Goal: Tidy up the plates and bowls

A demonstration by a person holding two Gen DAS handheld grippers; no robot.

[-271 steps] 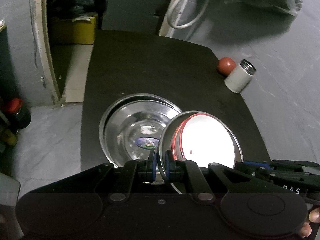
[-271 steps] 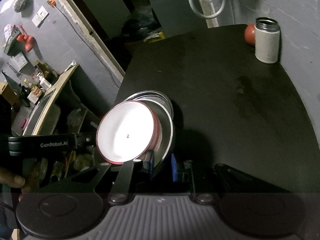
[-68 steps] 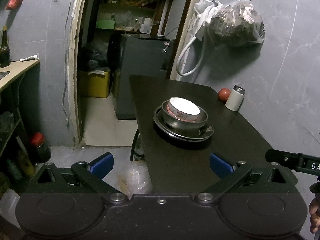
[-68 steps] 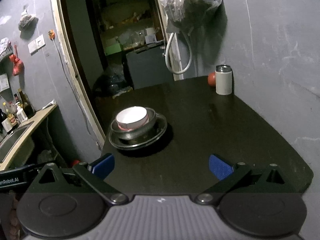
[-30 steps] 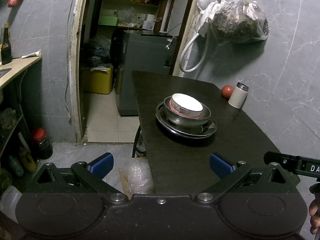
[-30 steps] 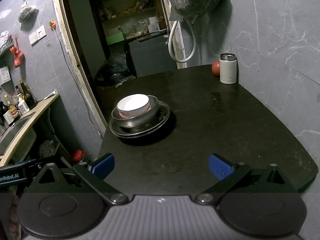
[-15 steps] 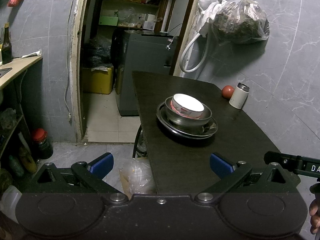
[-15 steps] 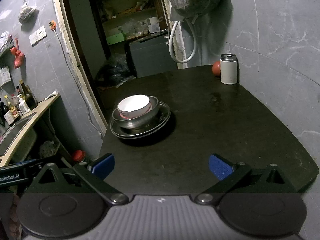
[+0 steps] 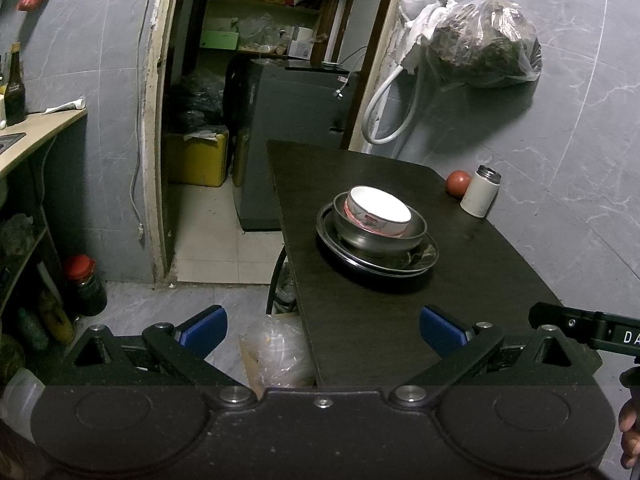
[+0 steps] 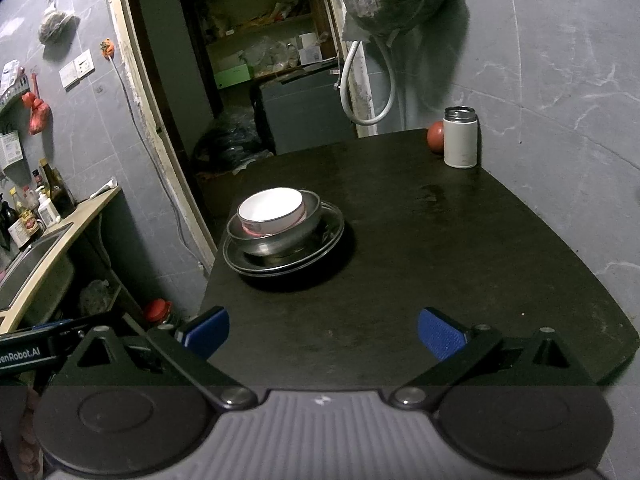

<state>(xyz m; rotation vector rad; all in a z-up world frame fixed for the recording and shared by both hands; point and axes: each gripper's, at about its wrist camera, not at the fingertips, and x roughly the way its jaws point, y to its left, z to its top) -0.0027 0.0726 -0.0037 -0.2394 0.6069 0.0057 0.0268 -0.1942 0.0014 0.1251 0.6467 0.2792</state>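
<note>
A white bowl with a red band (image 9: pixel 378 210) sits inside a steel bowl (image 9: pixel 380 234), which sits on a steel plate (image 9: pixel 416 262) near the left edge of the dark table (image 9: pixel 400 320). The same stack shows in the right wrist view: white bowl (image 10: pixel 271 207), steel bowl (image 10: pixel 280 238), steel plate (image 10: pixel 316 254). My left gripper (image 9: pixel 323 326) is open and empty, held back from the table's near edge. My right gripper (image 10: pixel 323 332) is open and empty above the table's near part.
A white steel-topped canister (image 9: pixel 479 196) and a red tomato (image 9: pixel 458 184) stand at the table's far right by the wall; both show in the right wrist view, canister (image 10: pixel 461 138) and tomato (image 10: pixel 436 138). A doorway (image 9: pixel 256 80) and counter (image 9: pixel 36 136) lie left.
Nine seconds ago both grippers were at the stack, the left one shut on the steel bowl's rim. Both have let go, opened and pulled well back. Hardly any motion in the last second.
</note>
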